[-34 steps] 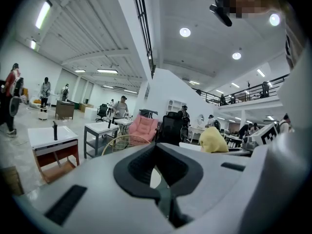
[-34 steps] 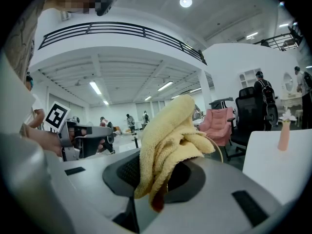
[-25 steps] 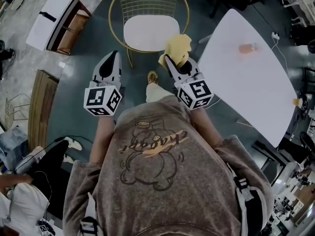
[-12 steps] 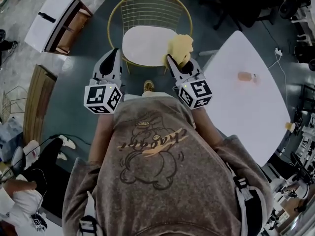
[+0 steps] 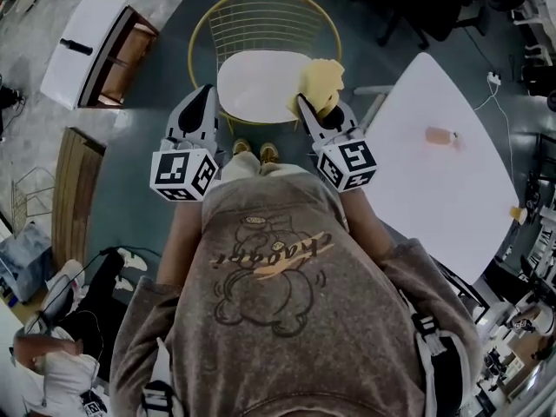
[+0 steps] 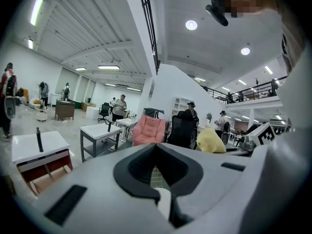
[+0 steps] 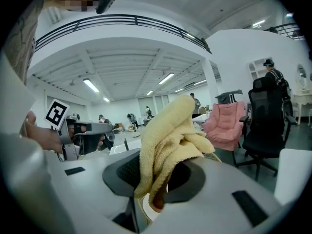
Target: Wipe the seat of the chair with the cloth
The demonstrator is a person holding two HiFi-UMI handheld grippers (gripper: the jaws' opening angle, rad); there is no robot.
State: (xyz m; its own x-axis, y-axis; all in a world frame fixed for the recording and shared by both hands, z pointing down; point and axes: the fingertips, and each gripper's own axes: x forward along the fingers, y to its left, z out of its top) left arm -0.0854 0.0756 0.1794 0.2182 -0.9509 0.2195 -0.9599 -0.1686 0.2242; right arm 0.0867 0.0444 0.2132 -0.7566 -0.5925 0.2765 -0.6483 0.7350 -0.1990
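A: Right gripper, what did it have?

B: Jaws were clamped on the yellow cloth. The cloth bunched up out of the tips. Seen from above, it overlapped the right edge of the white seat. Whether it touched the seat, I could not tell.

A: And the left gripper?

B: Jaws were together with nothing between them. It pointed toward the seat's left front corner, roughly level with the right one.

A: Chair position?

B: It had a gold wire back and stood directly ahead of the person. Their shoes stood just short of the seat's front edge, between the two grippers.

A: Anything else noted?

B: A white table stood to the right of the chair, near it but apart.
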